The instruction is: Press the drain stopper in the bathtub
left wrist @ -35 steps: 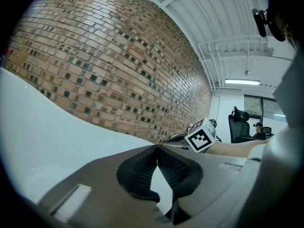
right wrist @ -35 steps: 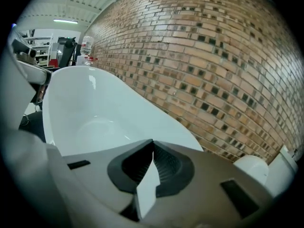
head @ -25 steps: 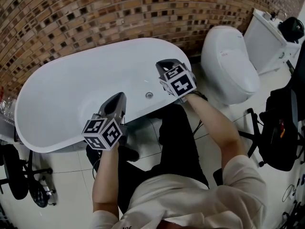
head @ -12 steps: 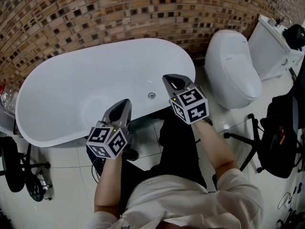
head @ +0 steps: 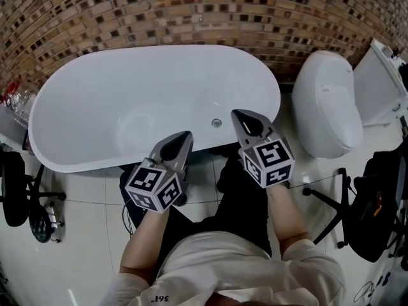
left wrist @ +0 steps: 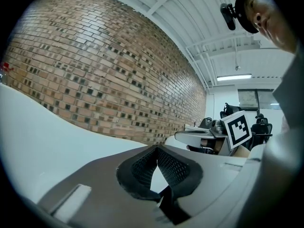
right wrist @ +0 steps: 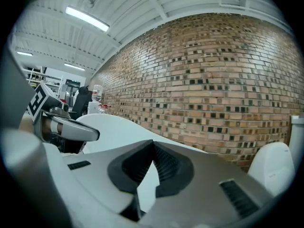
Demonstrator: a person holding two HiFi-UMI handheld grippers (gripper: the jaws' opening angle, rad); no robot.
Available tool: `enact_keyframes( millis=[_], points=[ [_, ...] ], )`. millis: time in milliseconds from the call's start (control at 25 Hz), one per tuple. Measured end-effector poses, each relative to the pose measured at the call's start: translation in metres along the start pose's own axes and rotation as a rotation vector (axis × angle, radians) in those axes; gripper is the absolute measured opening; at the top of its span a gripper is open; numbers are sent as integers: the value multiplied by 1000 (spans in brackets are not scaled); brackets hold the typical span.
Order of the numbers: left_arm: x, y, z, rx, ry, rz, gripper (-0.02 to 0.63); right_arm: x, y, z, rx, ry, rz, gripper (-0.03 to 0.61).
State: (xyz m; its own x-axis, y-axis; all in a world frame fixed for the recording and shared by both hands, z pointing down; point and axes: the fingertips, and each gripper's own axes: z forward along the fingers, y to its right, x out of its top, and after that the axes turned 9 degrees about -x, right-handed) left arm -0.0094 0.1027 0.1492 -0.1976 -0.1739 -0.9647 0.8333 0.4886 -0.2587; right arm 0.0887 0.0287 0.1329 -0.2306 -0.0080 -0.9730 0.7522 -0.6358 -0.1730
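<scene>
The bathtub lies lengthwise along the brick wall with the toilet to its right, and the person stands at its near side, so both tools come at it over the near rim. The left gripper hangs just outside that rim with its jaws drawn together, tips touching and nothing between them. The right gripper, a little farther in and over the rim's edge, is closed and empty in the same way. The left gripper view and the right gripper view bear this out: each pair of ribbed pads meets at the tip, leaving only a small gap behind. Closed jaws make a blunt point, which suits a press better than spread ones. The drain stopper (I take the small round metal fitting for it) sits low on the tub's near inner side, between the two grippers and nearer the right one. Neither tool touches it. The right gripper looks better placed to do the pressing, needing to tip down and in over the rim.
</scene>
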Motion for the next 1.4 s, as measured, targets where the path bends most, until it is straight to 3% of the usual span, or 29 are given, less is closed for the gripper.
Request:
enact_keyframes(
  millis=[240,1400],
  points=[
    [-6,2,-4,6,-6,-13,9,-8,-10,5,49,-7,34,15],
    [-11,18,-15,0,20,-31,9,5,-11,-3,41,31,-55,17]
  ],
)
